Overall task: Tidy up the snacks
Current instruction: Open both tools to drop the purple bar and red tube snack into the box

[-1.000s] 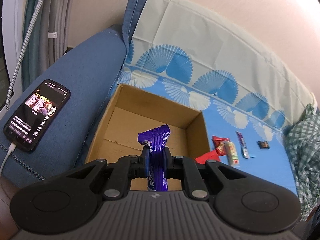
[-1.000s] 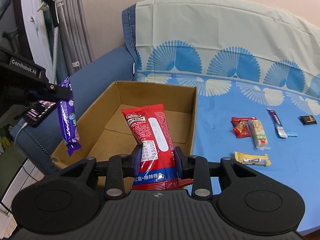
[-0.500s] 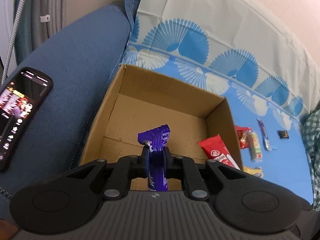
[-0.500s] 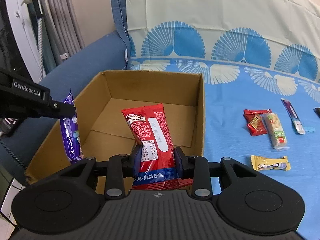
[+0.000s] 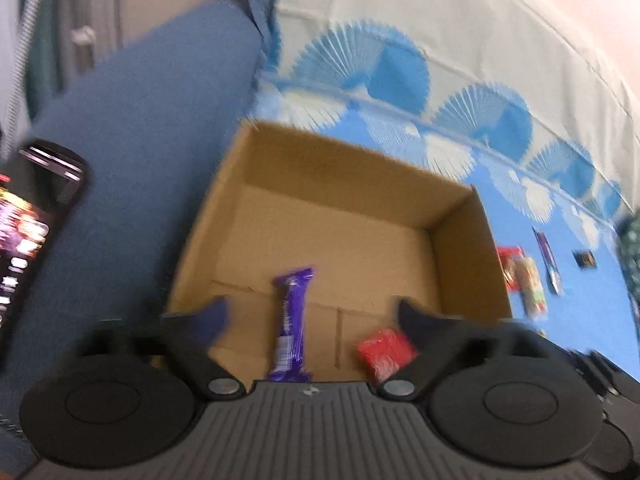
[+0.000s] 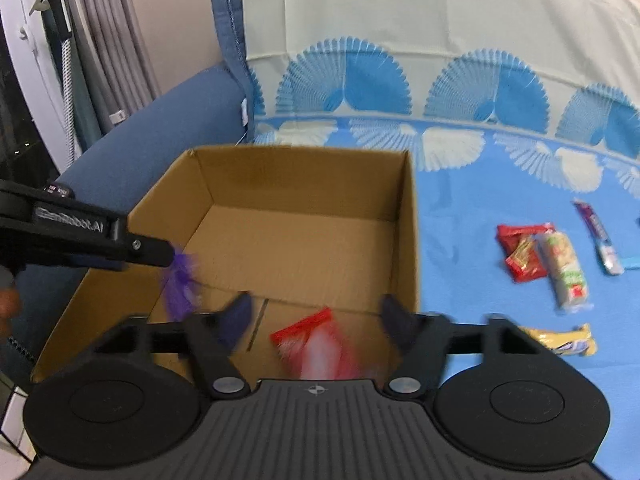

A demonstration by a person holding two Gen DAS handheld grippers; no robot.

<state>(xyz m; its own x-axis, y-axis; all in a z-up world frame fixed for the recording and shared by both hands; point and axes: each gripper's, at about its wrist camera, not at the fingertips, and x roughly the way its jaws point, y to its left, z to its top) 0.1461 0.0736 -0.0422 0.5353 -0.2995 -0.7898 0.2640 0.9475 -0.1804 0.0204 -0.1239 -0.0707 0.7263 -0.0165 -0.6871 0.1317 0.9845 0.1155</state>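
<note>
**Left wrist view: both snacks let go over the box**

The purple bar (image 5: 291, 320) and red packet (image 6: 316, 346) sit blurred between spread jaws of the left gripper (image 5: 310, 312) and right gripper (image 6: 316, 312), neither gripped, over the cardboard box (image 6: 408, 216). Risk: the red packet, near the right wall, may catch the rim.

The light is soft and even, with no hard shadows. Both pictures bend at the edges like a fish's eye, with dark corners. The left view is blurry all over. In the right view the red snack (image 6: 316, 344) and purple snack (image 6: 182, 284) are smeared.
</note>
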